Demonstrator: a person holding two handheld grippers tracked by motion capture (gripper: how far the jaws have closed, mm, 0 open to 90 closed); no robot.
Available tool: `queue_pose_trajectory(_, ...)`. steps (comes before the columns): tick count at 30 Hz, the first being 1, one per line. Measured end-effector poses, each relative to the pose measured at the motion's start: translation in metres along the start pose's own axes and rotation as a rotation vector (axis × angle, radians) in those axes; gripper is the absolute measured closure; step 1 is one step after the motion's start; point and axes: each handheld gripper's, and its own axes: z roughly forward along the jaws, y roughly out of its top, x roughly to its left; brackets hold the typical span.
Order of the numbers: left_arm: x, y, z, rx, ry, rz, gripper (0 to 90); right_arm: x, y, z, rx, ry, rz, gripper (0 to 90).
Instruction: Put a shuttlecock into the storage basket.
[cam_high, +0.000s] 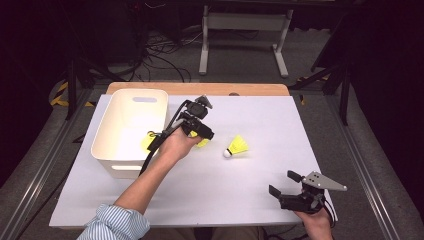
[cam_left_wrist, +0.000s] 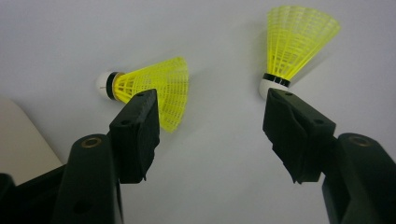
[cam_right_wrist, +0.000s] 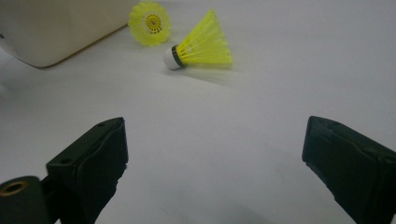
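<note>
A white mat (cam_high: 250, 195) lies on the table, and a white tub (cam_high: 131, 131) stands at its left side. Two yellow shuttlecocks lie on the mat to the right of the tub. The nearer shuttlecock (cam_left_wrist: 152, 88) lies on its side close to the tub, with its white tip pointing away from the other one. The second shuttlecock (cam_high: 236, 146) lies farther right, out in the open, also on its side.

The left gripper (cam_high: 200, 131) hangs just over the nearer shuttlecock, held in the person's left hand (cam_high: 175, 146). Its jaws are spread wide and nothing sits between them. In the left gripper view one jaw covers part of that shuttlecock's yellow skirt, but it is hard to tell if it touches it.

The right gripper (cam_high: 286, 186) rests low near the front right corner of the mat, well apart from both shuttlecocks. Its jaws are spread wide too, with bare mat between them. A bit of yellow shows inside the tub (cam_high: 148, 142); it may be another shuttlecock.
</note>
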Motion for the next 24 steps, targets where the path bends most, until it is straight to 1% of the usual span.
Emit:
queue_pose_trajectory(3, 0.001, 0.001, 0.002, 0.007, 0.000, -0.010, 37.1, 0.000, 0.000, 0.000, 0.001, 0.001, -0.001, 7.3)
queue_pose_trajectory(6, 0.004, 0.004, 0.008, 0.026, -0.004, -0.022, 36.9, 0.001, 0.000, 0.000, -0.003, 0.002, 0.003, 7.3)
queue_pose_trajectory(8, 0.007, 0.006, 0.011, 0.039, 0.012, -0.029, 37.1, 0.000, 0.000, 0.000, -0.003, 0.001, 0.004, 7.3)
queue_pose_trajectory(9, 0.008, 0.008, 0.013, 0.051, 0.041, -0.025, 37.1, 0.000, 0.000, 0.000, -0.003, 0.001, 0.004, 7.3)
queue_pose_trajectory(10, 0.009, 0.008, 0.015, 0.060, 0.045, -0.030, 37.4, 0.000, 0.000, 0.000, -0.003, 0.001, 0.004, 7.3)
queue_pose_trajectory(11, 0.009, 0.008, 0.016, 0.061, 0.038, -0.037, 37.7, 0.000, 0.000, 0.000, -0.003, 0.002, 0.003, 7.3)
queue_pose_trajectory(13, 0.009, 0.009, 0.017, 0.066, 0.040, -0.038, 38.1, 0.000, 0.000, 0.000, -0.002, 0.002, 0.003, 7.3)
queue_pose_trajectory(14, 0.009, 0.009, 0.019, 0.071, 0.051, -0.032, 38.1, 0.000, 0.000, 0.000, -0.002, 0.003, 0.003, 7.3)
queue_pose_trajectory(19, 0.009, 0.012, 0.023, 0.076, 0.039, -0.045, 39.3, 0.000, 0.000, 0.001, -0.001, 0.005, 0.002, 7.3)
queue_pose_trajectory(24, 0.010, 0.015, 0.028, 0.089, 0.049, -0.055, 39.4, 0.001, 0.000, 0.001, -0.001, 0.006, 0.001, 7.3)
